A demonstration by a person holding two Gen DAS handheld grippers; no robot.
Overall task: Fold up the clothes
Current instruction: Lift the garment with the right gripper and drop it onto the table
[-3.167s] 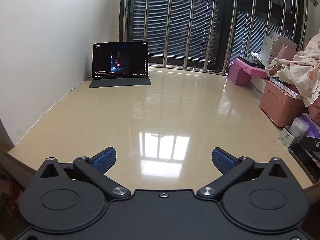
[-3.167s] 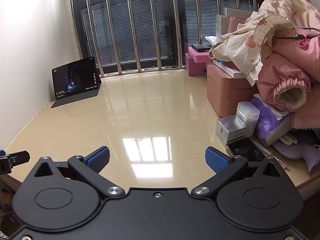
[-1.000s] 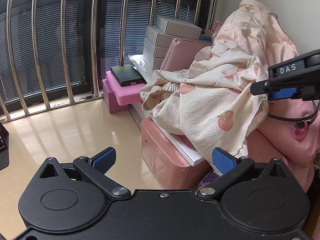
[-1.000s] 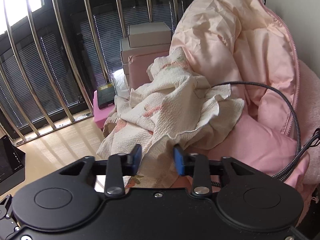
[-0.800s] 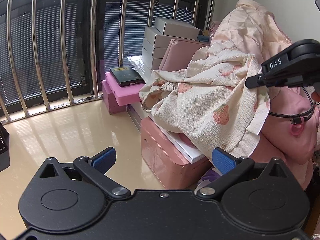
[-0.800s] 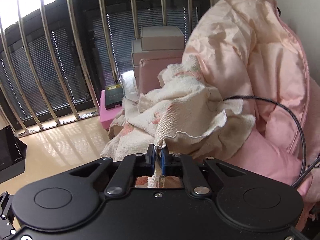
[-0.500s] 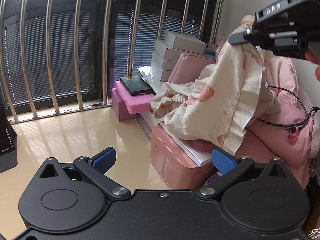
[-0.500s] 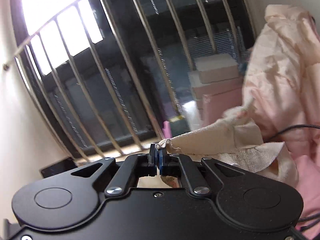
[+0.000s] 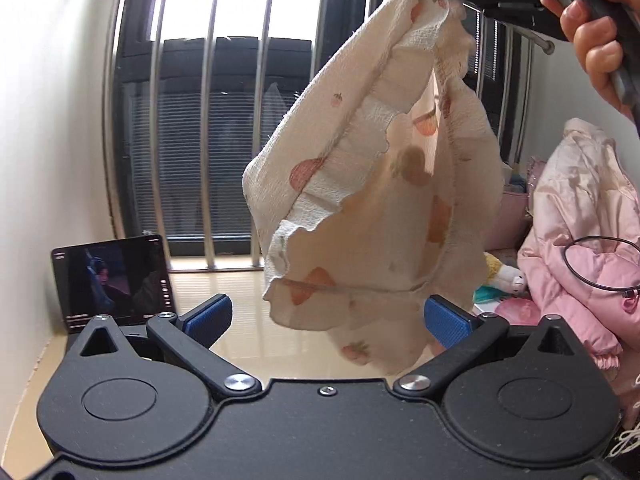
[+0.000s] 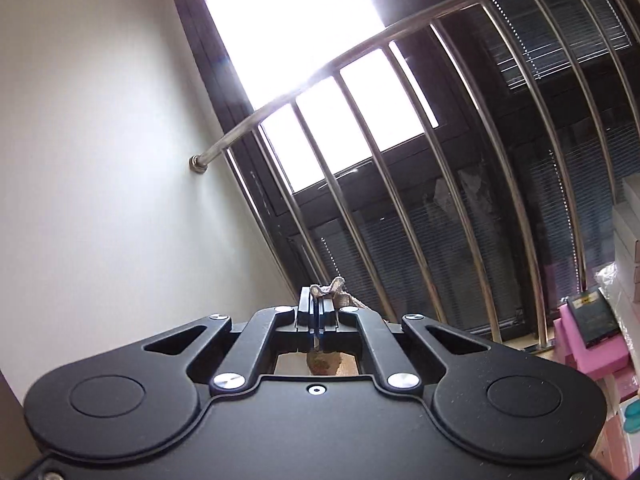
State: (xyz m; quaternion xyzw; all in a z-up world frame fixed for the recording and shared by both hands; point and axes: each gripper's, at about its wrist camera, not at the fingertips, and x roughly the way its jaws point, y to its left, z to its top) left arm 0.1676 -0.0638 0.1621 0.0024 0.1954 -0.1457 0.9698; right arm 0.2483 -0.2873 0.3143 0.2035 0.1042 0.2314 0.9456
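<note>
Strawberry-print garment [image 9: 372, 208] hanging in the air above the tabletop [image 9: 248, 344], pinched by one top corner at 1 o'clock in the left wrist view. Cream crinkled cloth with red berries, draped in loose folds, lower hem dangling between the blue pads [image 9: 210, 316] without touching either.

Right gripper [image 10: 319, 312] clenched on that corner, jaws pressed flat together with a tuft of fabric poking out past the tips; tilted up toward the window bars [image 10: 400, 184]. Seen from the left wrist view at upper right, held in a hand [image 9: 592, 36].

Left gripper [image 9: 326, 314] released, jaws spread wide, grasping nothing, sitting low at 6 o'clock under the cloth.

Tablet [image 9: 114, 282] propped at 9 o'clock with a lit screen. Pink padded jacket [image 9: 580, 248] heaped at 3 o'clock, a black cable [image 9: 592, 264] looped over it. Pink box [image 10: 592, 344] at 4 o'clock in the right wrist view.
</note>
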